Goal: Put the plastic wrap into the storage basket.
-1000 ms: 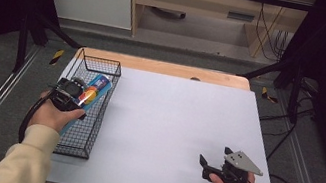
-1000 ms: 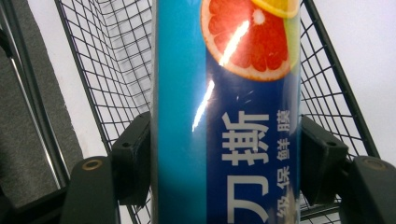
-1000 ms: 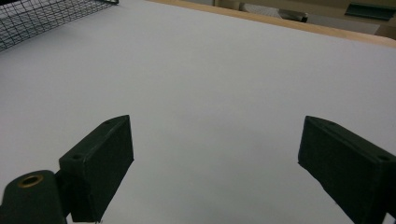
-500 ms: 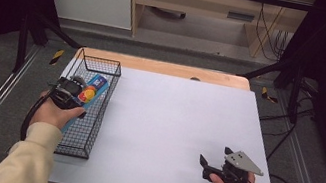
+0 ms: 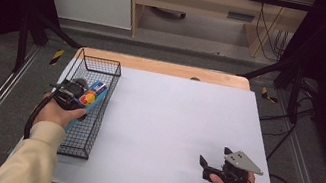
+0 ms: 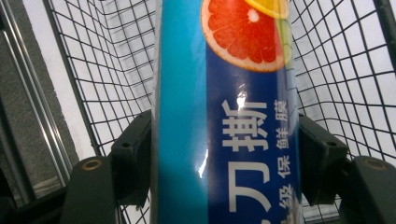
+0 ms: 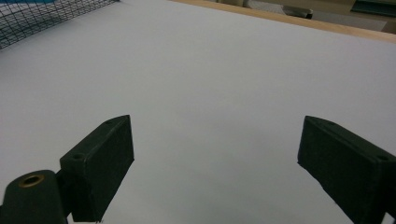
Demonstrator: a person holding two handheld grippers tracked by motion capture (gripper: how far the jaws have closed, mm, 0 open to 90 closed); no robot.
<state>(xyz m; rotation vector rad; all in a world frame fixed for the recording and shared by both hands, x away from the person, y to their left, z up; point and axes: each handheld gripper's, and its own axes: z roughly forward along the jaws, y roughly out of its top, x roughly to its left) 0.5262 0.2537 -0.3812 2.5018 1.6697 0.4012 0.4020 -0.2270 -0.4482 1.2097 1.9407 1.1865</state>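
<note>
- Here, the left gripper (image 5: 80, 93) squeezes a blue box (image 6: 224, 121) with an orange fruit slice on it, one jaw on each side.
- The box sits down inside the wire basket (image 5: 85, 145).
- The right gripper (image 5: 211, 167) rests on the white table (image 5: 171, 118), far from the basket, jaws wide apart and holding nothing.

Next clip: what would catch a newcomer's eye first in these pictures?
The bright blue box printed with a cut grapefruit stands out first, clamped between the left gripper's jaws inside the black wire basket at the table's left edge. After that, the wide bare white tabletop, with the right gripper near its front right corner, jaws spread and holding nothing.
</note>
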